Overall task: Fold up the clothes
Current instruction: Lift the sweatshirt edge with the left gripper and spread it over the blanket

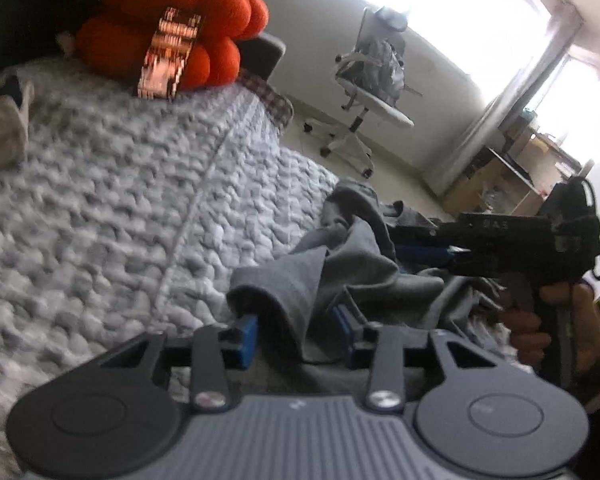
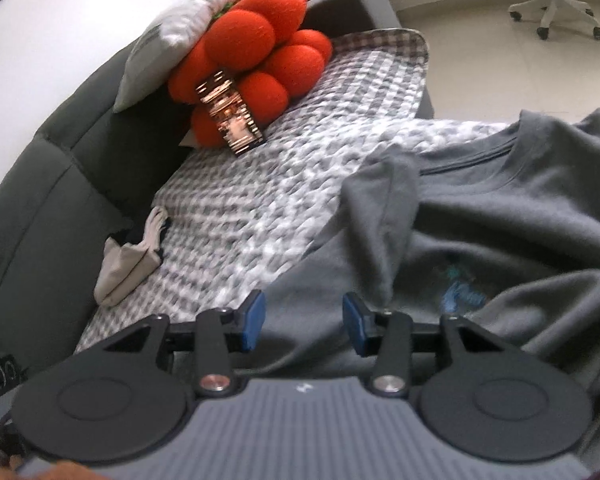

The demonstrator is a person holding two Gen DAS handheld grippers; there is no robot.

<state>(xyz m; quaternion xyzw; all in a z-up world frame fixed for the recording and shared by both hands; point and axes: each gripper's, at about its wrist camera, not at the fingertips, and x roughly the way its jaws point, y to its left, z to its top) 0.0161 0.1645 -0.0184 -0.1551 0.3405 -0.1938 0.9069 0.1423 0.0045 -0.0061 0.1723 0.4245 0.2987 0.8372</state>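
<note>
Grey sweatshirt [image 2: 500, 216] lies rumpled on the checked blanket [image 2: 268, 184] of the sofa [image 2: 40, 184]. Left gripper [image 1: 296, 332] is spread, a fold of cloth loose between its pads. Right gripper [image 2: 304, 322] is spread over the sweatshirt's near edge, pinching nothing.

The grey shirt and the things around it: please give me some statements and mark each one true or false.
1. The grey shirt lies crumpled on a knitted blanket. True.
2. The right gripper is clamped on the shirt. False: its blue pads stand apart, with shirt below them.
3. An orange cushion rests near the sofa back. True.
4. The cushion lies on top of the shirt. False: they are apart.
5. An office chair stands on the floor. True.
6. The left gripper is shut. False: its pads stand apart, with a fold of shirt between them.
</note>
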